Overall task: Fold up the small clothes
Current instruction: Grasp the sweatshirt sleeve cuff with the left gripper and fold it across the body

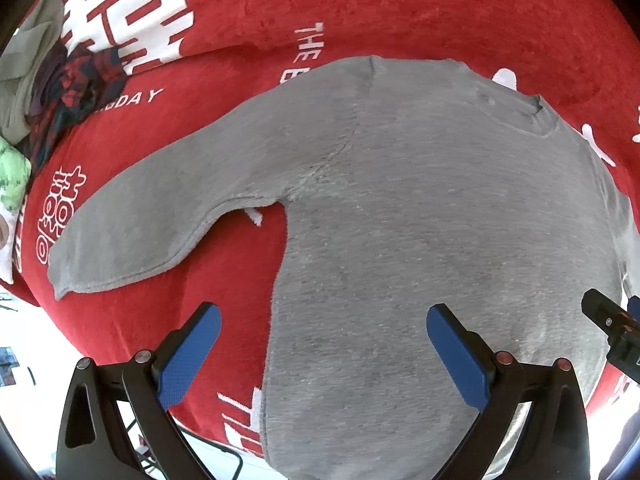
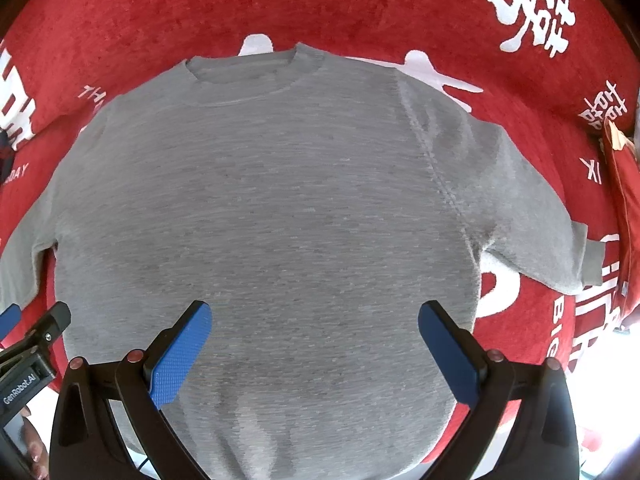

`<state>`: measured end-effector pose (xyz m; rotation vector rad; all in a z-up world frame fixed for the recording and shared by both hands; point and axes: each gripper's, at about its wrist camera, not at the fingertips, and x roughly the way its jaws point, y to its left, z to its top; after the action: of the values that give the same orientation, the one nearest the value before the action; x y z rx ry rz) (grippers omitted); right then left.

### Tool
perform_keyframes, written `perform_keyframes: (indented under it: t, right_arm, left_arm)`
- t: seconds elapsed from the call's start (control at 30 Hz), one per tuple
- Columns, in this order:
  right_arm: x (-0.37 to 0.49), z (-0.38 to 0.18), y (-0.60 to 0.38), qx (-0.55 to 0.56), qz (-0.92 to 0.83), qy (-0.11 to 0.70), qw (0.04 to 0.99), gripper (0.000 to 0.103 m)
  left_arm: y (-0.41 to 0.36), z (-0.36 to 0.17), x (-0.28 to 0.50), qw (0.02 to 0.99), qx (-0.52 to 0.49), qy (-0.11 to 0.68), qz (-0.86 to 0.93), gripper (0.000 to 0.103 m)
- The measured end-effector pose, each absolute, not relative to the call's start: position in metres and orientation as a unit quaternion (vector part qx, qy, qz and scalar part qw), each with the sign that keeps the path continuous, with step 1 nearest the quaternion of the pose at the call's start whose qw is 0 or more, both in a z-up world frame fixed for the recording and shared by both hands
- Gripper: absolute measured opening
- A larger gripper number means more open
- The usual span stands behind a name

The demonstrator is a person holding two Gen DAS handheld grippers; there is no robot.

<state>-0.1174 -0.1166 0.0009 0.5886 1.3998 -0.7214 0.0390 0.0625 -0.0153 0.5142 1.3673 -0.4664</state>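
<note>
1. A grey sweatshirt is laid flat, front up, on a red cloth printed with white characters and letters; its neckline is turned away from both cameras.
2. The left gripper is held with its blue-padded fingers spread wide, and nothing is pinched between them. It is hung over the garment's left edge, so that one finger is seen above the red cloth and the other above the grey body.
3. The right gripper is likewise spread apart and empty, with both fingers seen over the lower middle of the sweatshirt.
4. One sleeve is stretched outward to the left; the other sleeve is stretched to the right, its cuff near the cloth's edge.
5. The hem is cut off at the lower edge of both views.
6. A heap of other clothes is seen at the far left, partly cropped, so its pieces cannot be told apart.
7. Whether the fingers touch the fabric cannot be told.
</note>
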Motion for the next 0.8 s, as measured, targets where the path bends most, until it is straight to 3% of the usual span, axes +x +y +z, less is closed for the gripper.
perform_keyframes:
  t: [0.4, 0.6, 0.8]
  right_arm:
    - [-0.082, -0.003, -0.074, 0.248, -0.27, 0.627, 0.688, 0.103]
    - [-0.057, -0.007, -0.042, 0.242, -0.221, 0.631, 0.703, 0.103]
    - [-0.041, -0.013, -0.018, 0.237, -0.188, 0.638, 0.708, 0.103]
  left_arm:
    - [0.13, -0.025, 0.086, 0.74, 0.135, 0.635, -0.173, 0.103]
    - [0.197, -0.043, 0.121, 0.746, -0.007, 0.645, -0.165, 0.103]
    - [0.228, -0.093, 0.142, 0.678, -0.198, 0.68, -0.199, 0.103]
